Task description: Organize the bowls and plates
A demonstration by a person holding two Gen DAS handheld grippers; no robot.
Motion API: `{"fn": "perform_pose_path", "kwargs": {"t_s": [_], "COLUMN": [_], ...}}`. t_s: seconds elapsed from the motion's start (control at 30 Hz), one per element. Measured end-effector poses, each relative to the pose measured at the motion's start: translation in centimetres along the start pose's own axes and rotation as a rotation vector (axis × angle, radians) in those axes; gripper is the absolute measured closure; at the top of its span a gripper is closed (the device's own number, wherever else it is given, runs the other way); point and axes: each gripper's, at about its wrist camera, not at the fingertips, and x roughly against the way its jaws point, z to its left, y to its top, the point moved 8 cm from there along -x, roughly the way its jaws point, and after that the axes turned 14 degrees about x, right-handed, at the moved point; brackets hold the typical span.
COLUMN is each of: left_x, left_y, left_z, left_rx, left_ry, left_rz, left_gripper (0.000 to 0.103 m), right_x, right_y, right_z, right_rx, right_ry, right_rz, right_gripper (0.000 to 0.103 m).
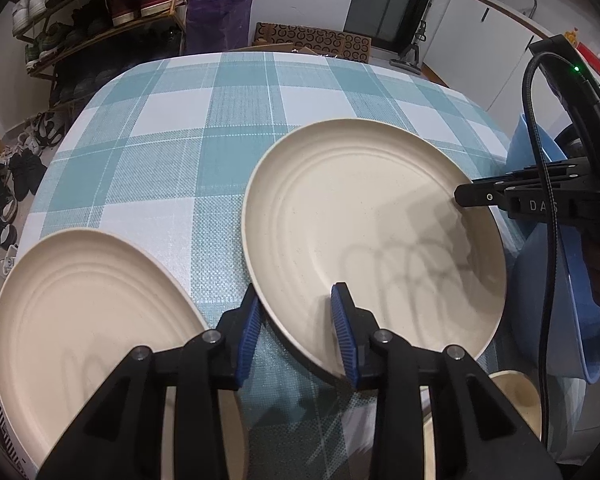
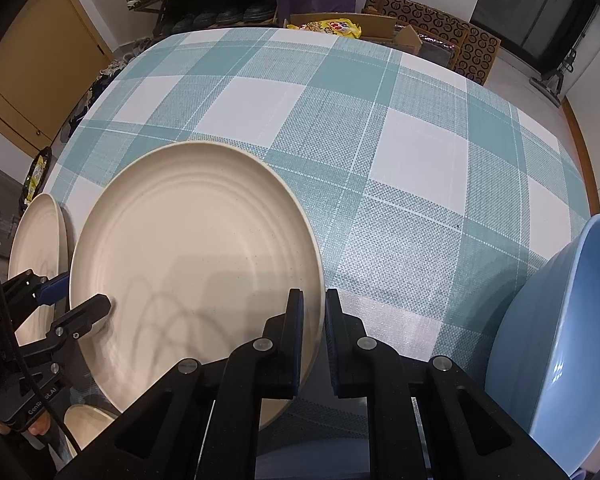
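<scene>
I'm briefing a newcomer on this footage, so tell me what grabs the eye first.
The big cream plate in the middle of the teal checked tablecloth stands out, with the left gripper and right gripper clamped on its opposite rims. A second cream plate lies to its left, and a blue bowl sits on the right side.

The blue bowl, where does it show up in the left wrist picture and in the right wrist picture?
Left wrist view: the blue bowl sits at the right edge, mostly hidden behind the right gripper.
Right wrist view: the blue bowl fills the lower right corner, tilted on its side.
Shared landmark: the cream plate held between both grippers, left of the bowl.
</scene>
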Motion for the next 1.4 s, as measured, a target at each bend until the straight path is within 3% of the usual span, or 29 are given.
{"fn": "perform_pose_path", "kwargs": {"t_s": [0.6,1.4], "left_x": [2.6,9.7], "left_y": [0.7,-1.5], "left_z": [1.0,2.0], "left_rx": [0.05,0.066], "left_ry": [-0.027,-0.031], "left_rz": [-0.063,-0.174], "left_gripper": [0.072,0.072], "right_x": [2.5,9.5], "right_y": [0.4,-1.6], "right_z": [1.1,6.2], "right_rx": [0.008,0.059], "right_ry": [-0.006,-0.009], "right_rz": [-0.051,-0.139], "right_gripper": [0.092,0.092]}}
